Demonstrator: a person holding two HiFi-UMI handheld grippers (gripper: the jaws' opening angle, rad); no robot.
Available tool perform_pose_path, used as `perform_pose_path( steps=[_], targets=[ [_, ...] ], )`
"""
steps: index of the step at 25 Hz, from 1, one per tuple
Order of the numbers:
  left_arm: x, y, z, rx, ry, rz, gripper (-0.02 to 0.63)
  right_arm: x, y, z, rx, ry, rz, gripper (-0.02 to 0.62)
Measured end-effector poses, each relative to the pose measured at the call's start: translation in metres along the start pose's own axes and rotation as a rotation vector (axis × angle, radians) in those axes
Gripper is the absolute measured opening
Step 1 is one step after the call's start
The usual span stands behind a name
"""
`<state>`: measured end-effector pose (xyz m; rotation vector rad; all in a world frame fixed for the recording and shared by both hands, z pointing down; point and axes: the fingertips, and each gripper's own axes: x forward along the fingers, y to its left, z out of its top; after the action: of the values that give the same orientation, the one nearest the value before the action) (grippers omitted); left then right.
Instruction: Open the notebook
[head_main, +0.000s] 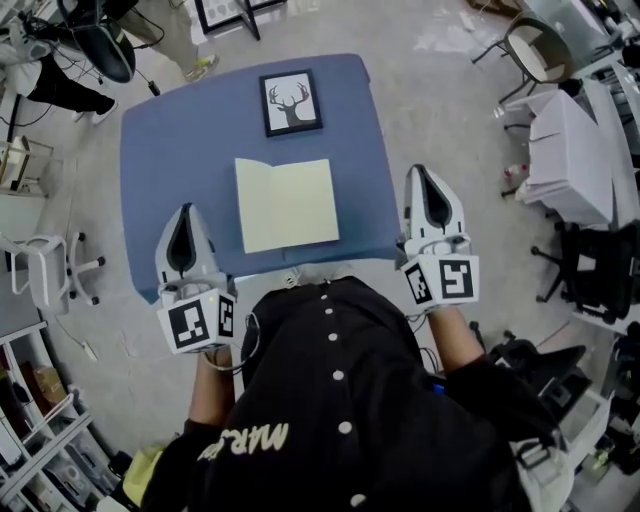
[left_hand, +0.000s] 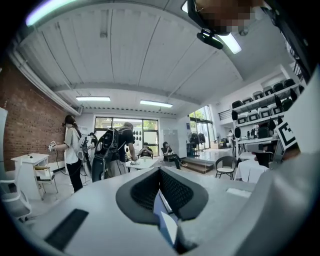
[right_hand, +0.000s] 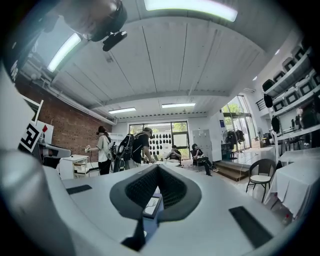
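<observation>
The pale yellow paper notebook (head_main: 287, 204) lies flat and spread open in the middle of the blue rectangular table (head_main: 170, 150), both blank pages facing up and the fold running from near to far. By the look of it the opening step is done and nothing remains to be turned.

The grey-and-white left gripper (head_main: 184, 212) is at the near left corner of the table, well apart from the notebook. Its jaws are pressed together with nothing between them. The matching right gripper (head_main: 422, 172) is off the near right edge, also clear of the notebook, and its own view shows its jaws meeting at the tips, empty. Both point level, out across the room rather than down at the table.

If any move is left, I judge it is only to draw the two grippers away. If the pages tried to spring shut, a closed jaw tip could press near the fold, but they look settled.

A black-framed print of a deer head (head_main: 291, 102) lies just beyond the far edge of the notebook, apart from it. The rest of the tabletop is bare.

The room has a pale grey floor (head_main: 420, 110). A dark-framed chair (head_main: 535, 50) stands far right, a white-draped table (head_main: 570, 150) is to the right, and a white swivel chair (head_main: 45, 270) is to the left. The gripper views show a brick wall (left_hand: 25, 120) on the left, large windows at the far end, several people standing and sitting, and a white ribbed ceiling with strip lights.
</observation>
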<state>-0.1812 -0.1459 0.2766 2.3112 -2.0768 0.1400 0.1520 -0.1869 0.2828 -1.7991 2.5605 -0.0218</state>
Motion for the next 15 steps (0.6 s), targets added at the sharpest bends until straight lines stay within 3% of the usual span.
perform_pose_path(
  steps=[15],
  targets=[
    [-0.003, -0.007, 0.018, 0.037, -0.042, 0.001, 0.003, -0.001, -0.003, 0.016, 0.001, -0.025, 0.007, 0.003]
  ],
)
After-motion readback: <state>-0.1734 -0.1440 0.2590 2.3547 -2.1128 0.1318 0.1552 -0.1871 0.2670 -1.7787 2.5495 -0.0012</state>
